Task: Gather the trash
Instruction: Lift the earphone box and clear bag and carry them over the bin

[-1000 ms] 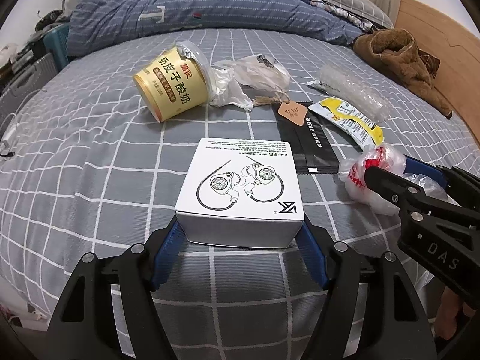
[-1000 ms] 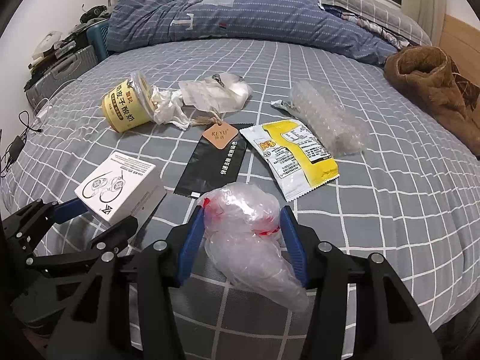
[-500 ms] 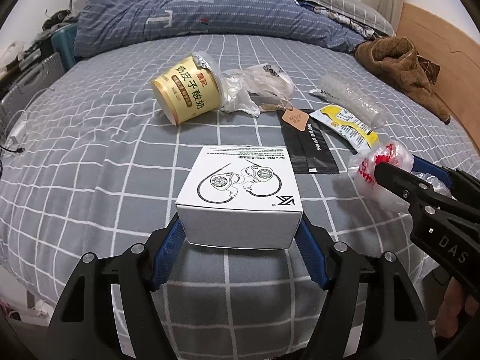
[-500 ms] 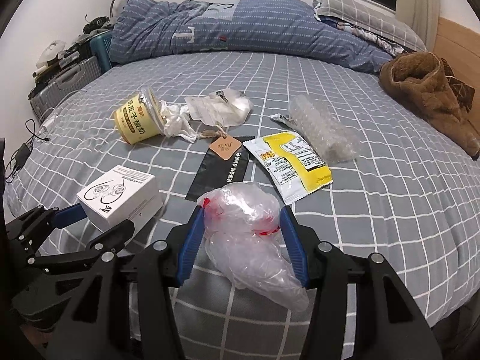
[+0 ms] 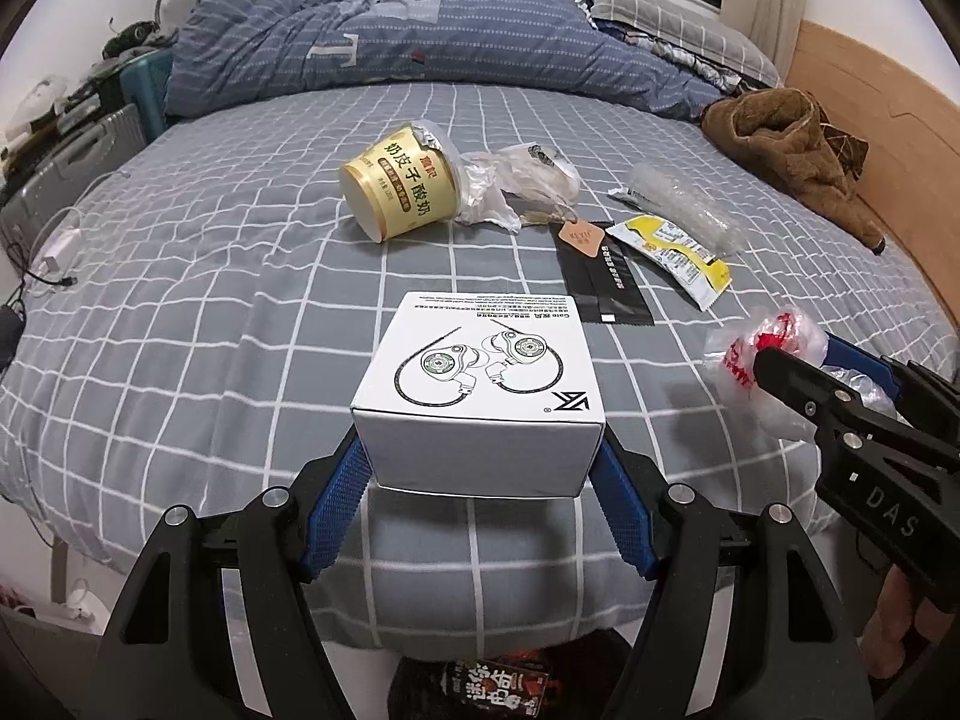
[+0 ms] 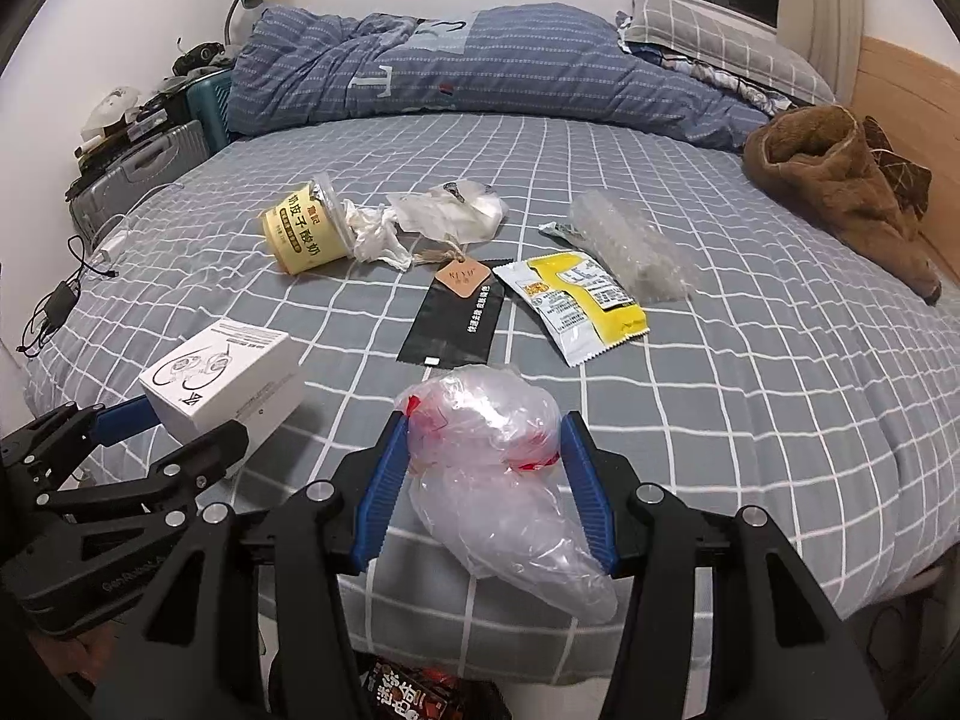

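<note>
My left gripper is shut on a white earphone box, held clear above the bed. My right gripper is shut on a crumpled clear plastic bag with red print, which hangs down below the pads. The same bag shows at the right of the left wrist view, and the box at the left of the right wrist view. On the grey checked bed lie a yellow yogurt tub, white wrappers, a black sachet, a yellow-white packet and bubble wrap.
A brown garment lies at the bed's right side near the wooden headboard. A folded blue duvet and pillows fill the far end. Suitcases and cables stand to the left. A dark printed package sits below the bed's near edge.
Both grippers have drawn back and up from the bed with the box and the bag. More of the bed's near edge and the dark package below it has come into view.
</note>
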Motion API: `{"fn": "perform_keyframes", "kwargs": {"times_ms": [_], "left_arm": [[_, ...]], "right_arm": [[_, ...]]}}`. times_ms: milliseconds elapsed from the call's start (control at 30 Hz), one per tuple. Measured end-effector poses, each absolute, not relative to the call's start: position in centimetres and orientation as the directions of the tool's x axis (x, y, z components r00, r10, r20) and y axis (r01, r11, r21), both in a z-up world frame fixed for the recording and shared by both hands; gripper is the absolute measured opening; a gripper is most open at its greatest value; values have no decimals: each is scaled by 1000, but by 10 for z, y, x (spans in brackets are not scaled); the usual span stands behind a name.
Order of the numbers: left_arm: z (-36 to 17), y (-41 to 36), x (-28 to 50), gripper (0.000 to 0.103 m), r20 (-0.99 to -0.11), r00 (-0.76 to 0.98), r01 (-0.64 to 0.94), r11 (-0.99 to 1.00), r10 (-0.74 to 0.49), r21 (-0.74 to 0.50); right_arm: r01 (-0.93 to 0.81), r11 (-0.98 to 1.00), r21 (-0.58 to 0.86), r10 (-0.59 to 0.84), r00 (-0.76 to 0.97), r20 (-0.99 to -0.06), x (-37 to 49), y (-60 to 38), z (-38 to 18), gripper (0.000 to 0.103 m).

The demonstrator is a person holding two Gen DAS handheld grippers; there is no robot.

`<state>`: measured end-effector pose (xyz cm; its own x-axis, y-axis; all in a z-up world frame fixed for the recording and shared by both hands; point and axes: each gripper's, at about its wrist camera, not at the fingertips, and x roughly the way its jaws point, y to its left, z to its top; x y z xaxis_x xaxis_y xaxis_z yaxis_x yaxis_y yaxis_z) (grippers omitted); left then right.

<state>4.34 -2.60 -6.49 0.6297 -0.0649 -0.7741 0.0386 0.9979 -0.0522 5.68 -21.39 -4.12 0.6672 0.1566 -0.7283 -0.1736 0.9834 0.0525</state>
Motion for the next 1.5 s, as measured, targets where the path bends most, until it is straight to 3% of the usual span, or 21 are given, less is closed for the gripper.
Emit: {"fn": "perform_keyframes", "kwargs": {"times_ms": [1500], "left_arm": [[-63, -25, -63, 69, -799, 597, 37, 997, -71, -61]], "right_arm": [[-158, 985, 66, 155, 653, -742, -56, -215, -36, 50]]}}
